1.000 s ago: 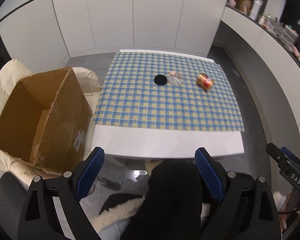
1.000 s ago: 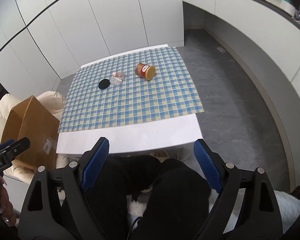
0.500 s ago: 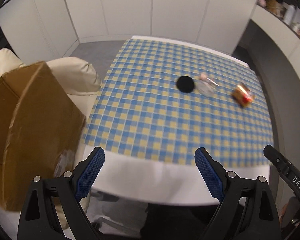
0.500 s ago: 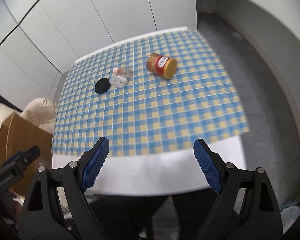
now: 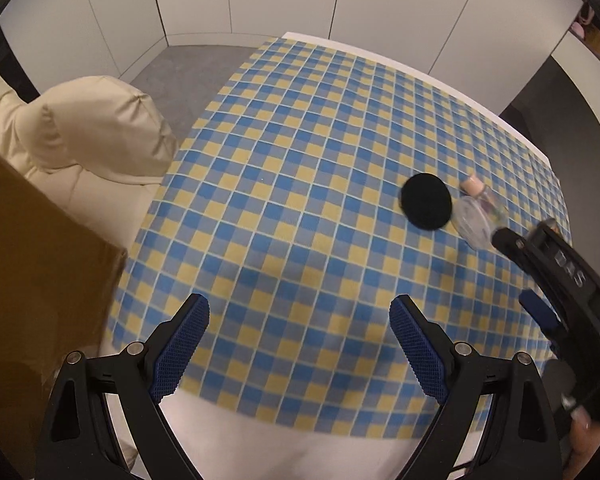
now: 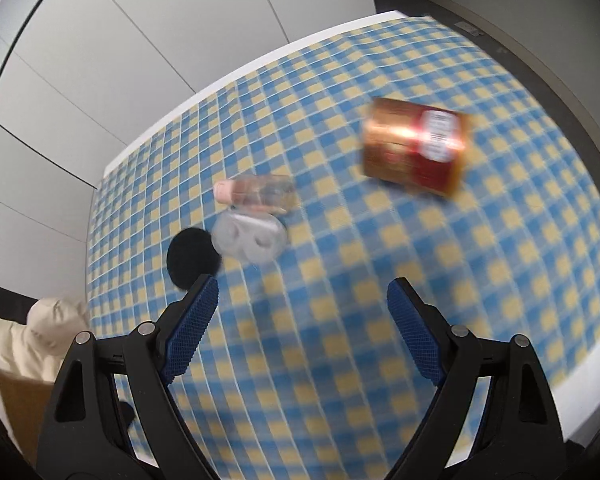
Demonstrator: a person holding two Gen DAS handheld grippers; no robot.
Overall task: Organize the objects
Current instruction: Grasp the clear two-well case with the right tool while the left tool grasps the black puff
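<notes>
**A:** Since the left wrist view is the sharper one, starting there: the left hand-held gripper [image 5: 299, 350] is spread wide with nothing between its blue pads, hanging over the near part of the blue-and-yellow checked tabletop [image 5: 284, 184]. The flat round black fuzzy pad [image 5: 425, 201] sits far right, touching a clear round plastic case [image 5: 473, 222], with a small clear bottle with a pink cap [image 5: 480, 191] just behind. The brown cardboard box [image 5: 32, 272] is off the left edge, next to a cream padded cushion [image 5: 96, 136].

**B:** Right wrist view is blurry, but the right hand-held gripper [image 6: 303, 330] is wide open and empty too. The red-and-gold cylindrical jar lying on its side [image 6: 416, 146] is out ahead, well apart from the other three.

**A:** I'd guess the jar's the heavy one, stiff, and could roll. Pinch across its body, mid-length.

**B:** Yeah. The pad looks soft and light, so grab an edge. The case and bottle look slick.
</notes>
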